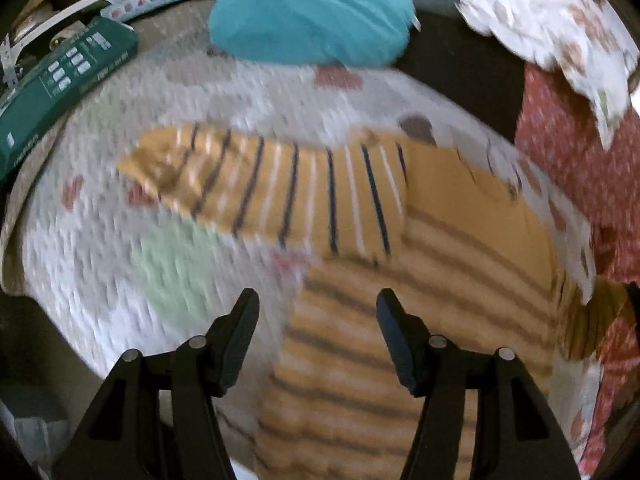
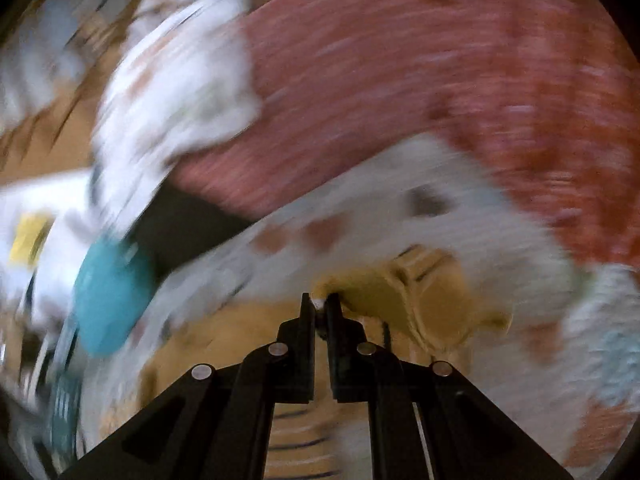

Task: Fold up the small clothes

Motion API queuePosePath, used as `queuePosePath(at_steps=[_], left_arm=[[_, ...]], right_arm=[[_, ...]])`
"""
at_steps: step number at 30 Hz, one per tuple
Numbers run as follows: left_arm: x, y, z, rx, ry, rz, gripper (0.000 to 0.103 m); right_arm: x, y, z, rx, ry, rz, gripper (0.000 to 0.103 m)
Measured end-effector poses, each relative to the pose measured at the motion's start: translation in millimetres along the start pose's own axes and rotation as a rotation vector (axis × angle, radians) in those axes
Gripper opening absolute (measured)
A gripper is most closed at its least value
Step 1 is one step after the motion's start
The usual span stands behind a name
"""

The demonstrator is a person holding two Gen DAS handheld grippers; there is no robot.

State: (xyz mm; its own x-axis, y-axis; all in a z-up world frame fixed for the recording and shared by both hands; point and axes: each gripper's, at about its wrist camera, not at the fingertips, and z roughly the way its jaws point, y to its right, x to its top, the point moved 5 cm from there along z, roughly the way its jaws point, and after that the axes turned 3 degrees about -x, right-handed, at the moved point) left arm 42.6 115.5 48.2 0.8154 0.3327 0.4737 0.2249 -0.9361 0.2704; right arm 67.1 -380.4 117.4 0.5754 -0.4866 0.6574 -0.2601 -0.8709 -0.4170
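Note:
A small mustard-yellow striped shirt [image 1: 360, 208] lies on a white quilted mat [image 1: 120, 240], one sleeve folded across its body toward the left. My left gripper [image 1: 316, 308] is open and empty, hovering just above the shirt's lower part. In the right wrist view, which is heavily blurred, my right gripper [image 2: 319, 304] is shut on an edge of the yellow shirt [image 2: 432, 300] and holds it up over the mat [image 2: 460, 208].
A teal cushion [image 1: 312, 12] lies at the mat's far edge; it also shows in the right wrist view [image 2: 112, 300]. A green box [image 1: 60, 84] sits at the left. A red patterned cloth [image 1: 572, 168] and a white printed garment [image 1: 560, 16] lie at the right.

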Motion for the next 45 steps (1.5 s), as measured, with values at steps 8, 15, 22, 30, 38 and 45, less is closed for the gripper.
queuePosePath(at_steps=[8, 15, 22, 30, 38, 45], left_arm=[[36.7, -65.7, 10.6, 0.061, 0.101, -0.086, 0.066], [54.8, -110.0, 12.8, -0.013, 0.093, -0.270, 0.066], [51.4, -129.9, 25.6, -0.048, 0.037, -0.378, 0.066], [47.9, -143.9, 25.0, -0.059, 0.031, -0.428, 0.066], [46.4, -172.3, 14.2, -0.021, 0.072, -0.509, 0.066], [38.7, -222.5, -13.7, 0.109, 0.160, -0.650, 0.066]], right_arm=[[-73.4, -190.7, 92.1, 0.242, -0.279, -0.152, 0.006], [-144.9, -267.7, 162.5, 0.244, -0.428, -0.188, 0.006], [-176.7, -299.7, 192.1, 0.238, -0.495, -0.186, 0.006], [-188.6, -323.4, 193.1, 0.306, -0.551, -0.117, 0.006], [-201.4, -340.3, 196.2, 0.329, -0.624, -0.184, 0.019], [-184.3, -380.3, 145.3, 0.381, -0.504, -0.352, 0.043]])
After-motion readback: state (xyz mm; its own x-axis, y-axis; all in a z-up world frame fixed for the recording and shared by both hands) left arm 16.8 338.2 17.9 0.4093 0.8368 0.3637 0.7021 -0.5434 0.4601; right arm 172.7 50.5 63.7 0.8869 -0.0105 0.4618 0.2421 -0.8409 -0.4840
